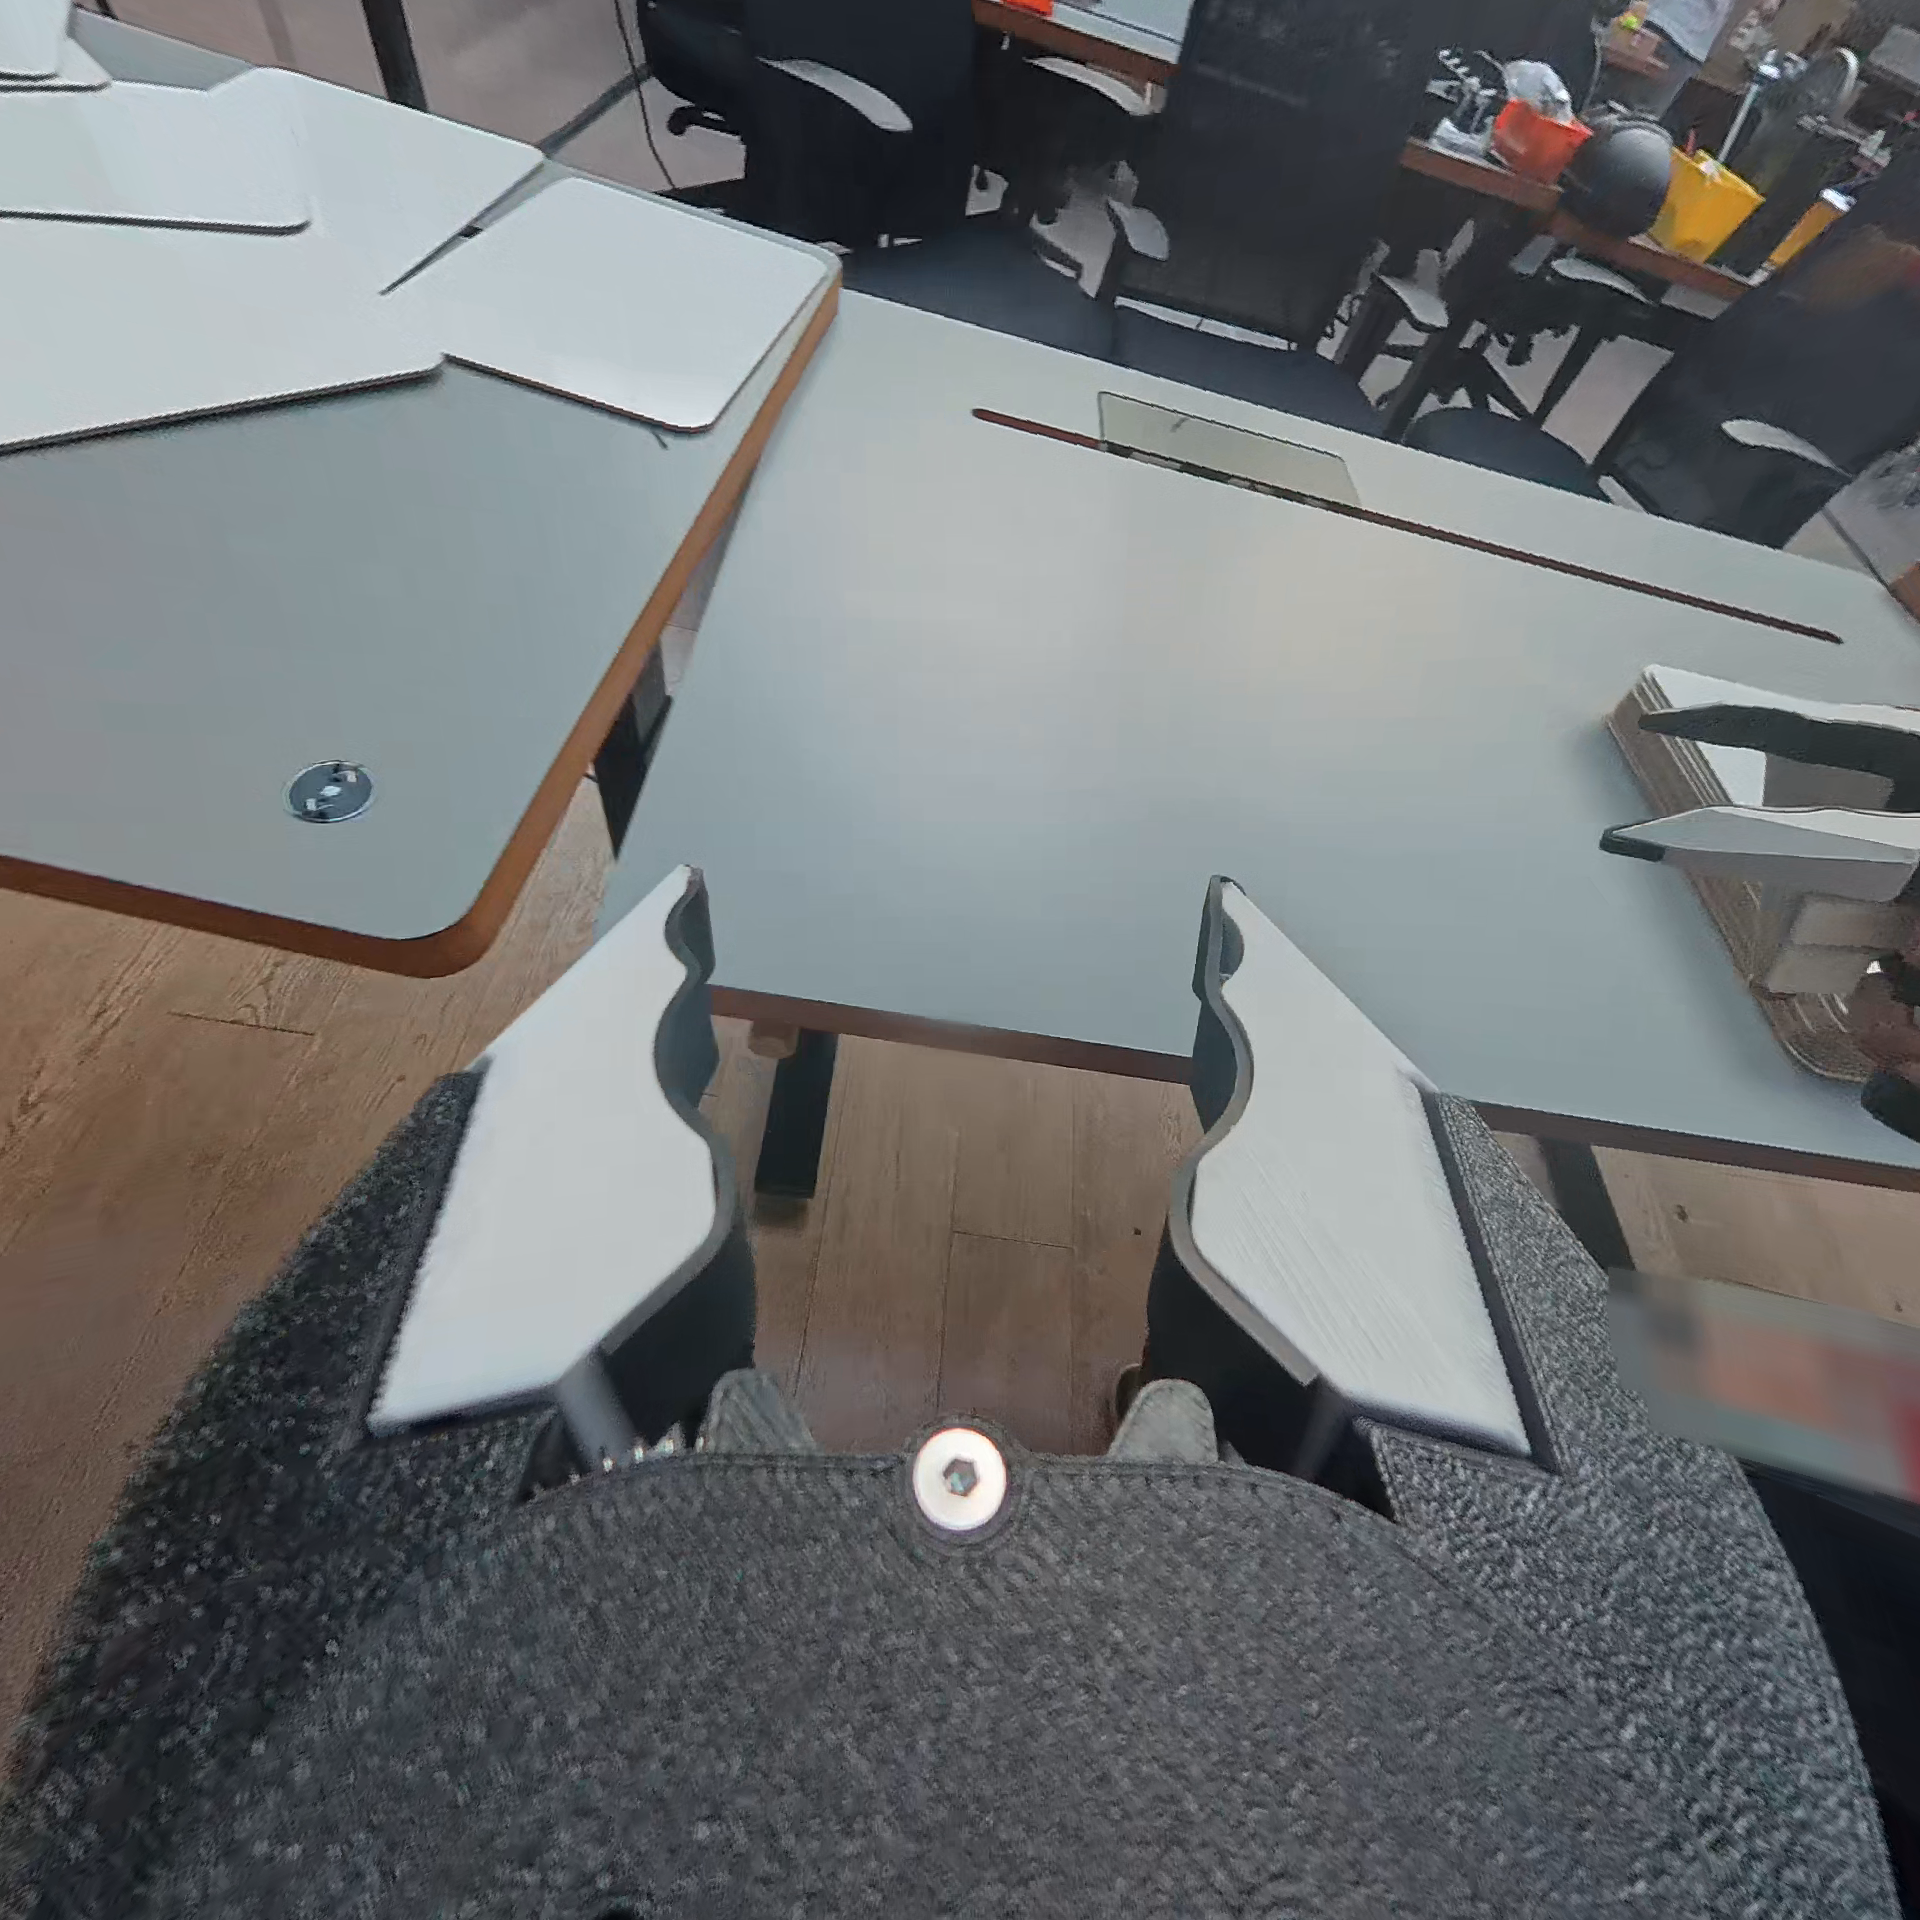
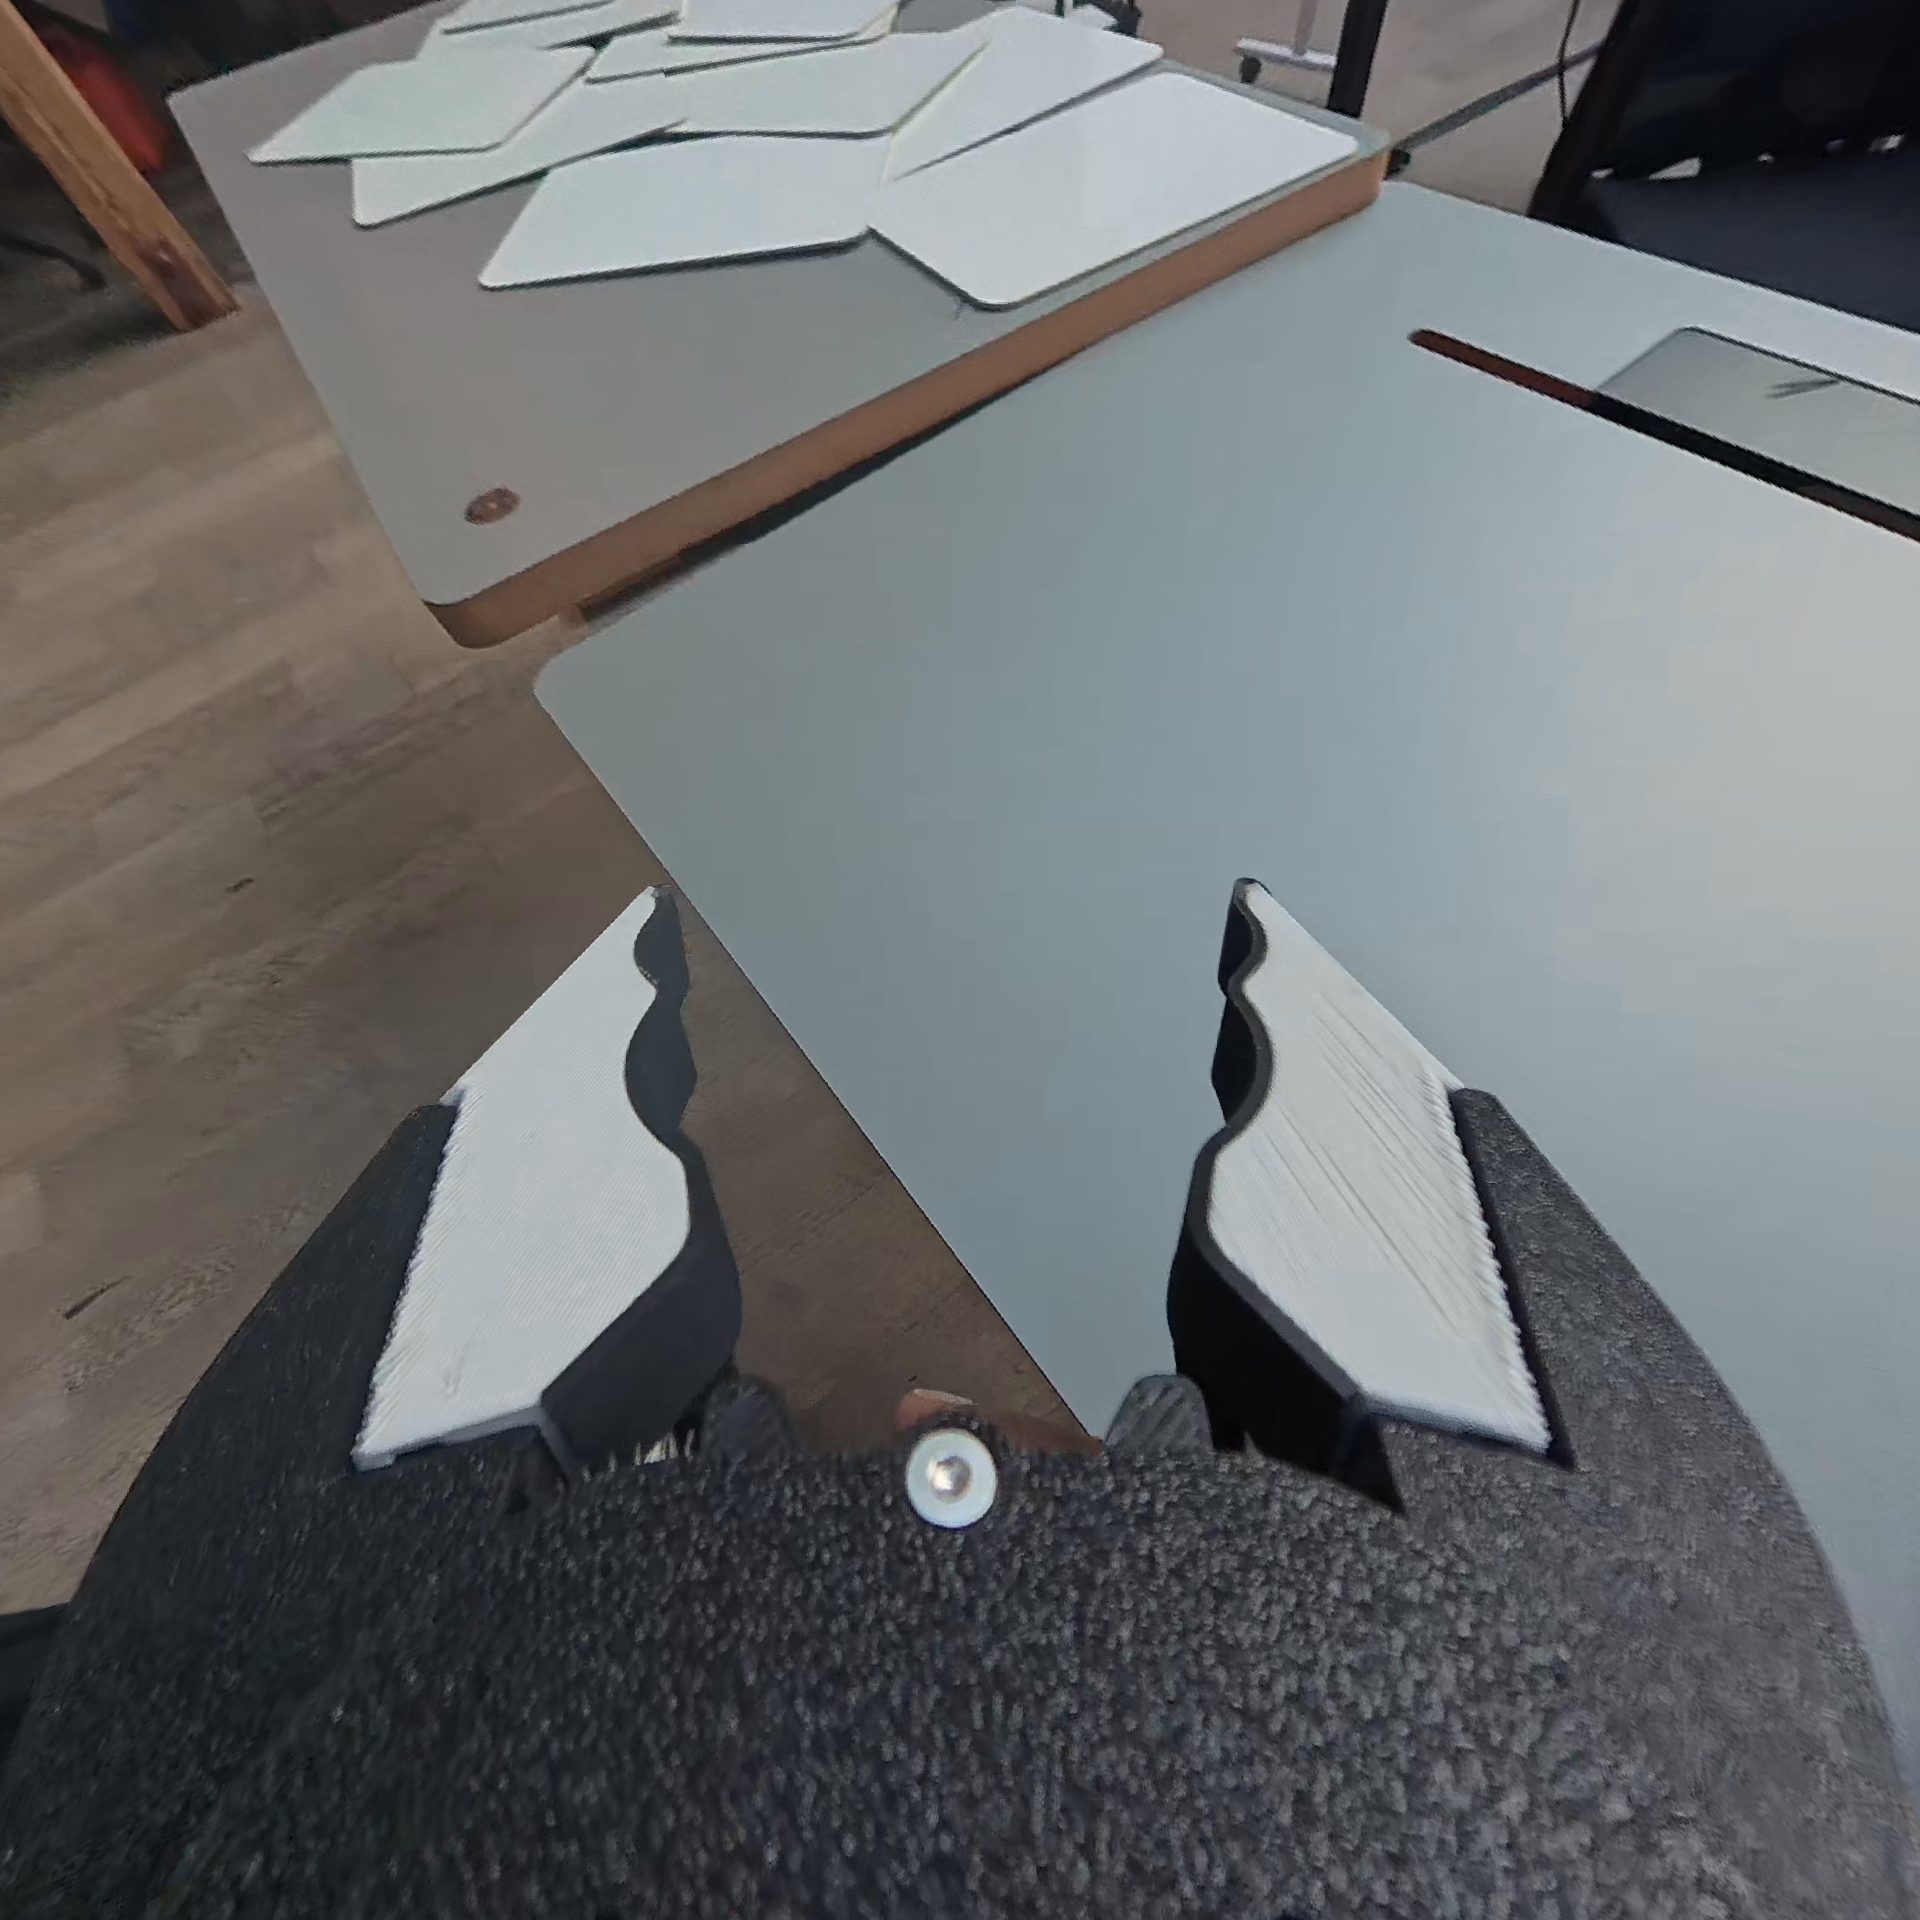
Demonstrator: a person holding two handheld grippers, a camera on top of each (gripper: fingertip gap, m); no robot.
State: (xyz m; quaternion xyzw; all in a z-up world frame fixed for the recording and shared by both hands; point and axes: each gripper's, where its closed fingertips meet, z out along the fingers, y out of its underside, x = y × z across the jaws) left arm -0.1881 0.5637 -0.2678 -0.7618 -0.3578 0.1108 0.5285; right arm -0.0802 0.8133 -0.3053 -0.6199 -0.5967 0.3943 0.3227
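Note:
My left gripper [image 1: 958,894] is open and empty, its white fingers spread over the near edge of a grey table [image 1: 1039,675]. My right gripper [image 2: 953,894] is open and empty above the same table's [image 2: 1247,623] near left corner. The right gripper also shows at the right edge of the left wrist view [image 1: 1629,781], its fingers apart just over a stack of tan layered boards [image 1: 1673,688] on the table. The stack does not show in the right wrist view.
A higher grey table [image 1: 312,623] [image 2: 623,416] overlaps the left side and carries several white rounded sheets [image 1: 623,301] [image 2: 1091,187]. The lower table has a long slot [image 1: 1455,530] and a flap [image 1: 1226,436]. Office chairs [image 1: 831,94] and a cluttered desk [image 1: 1621,177] stand behind. The floor [image 2: 208,831] is wood.

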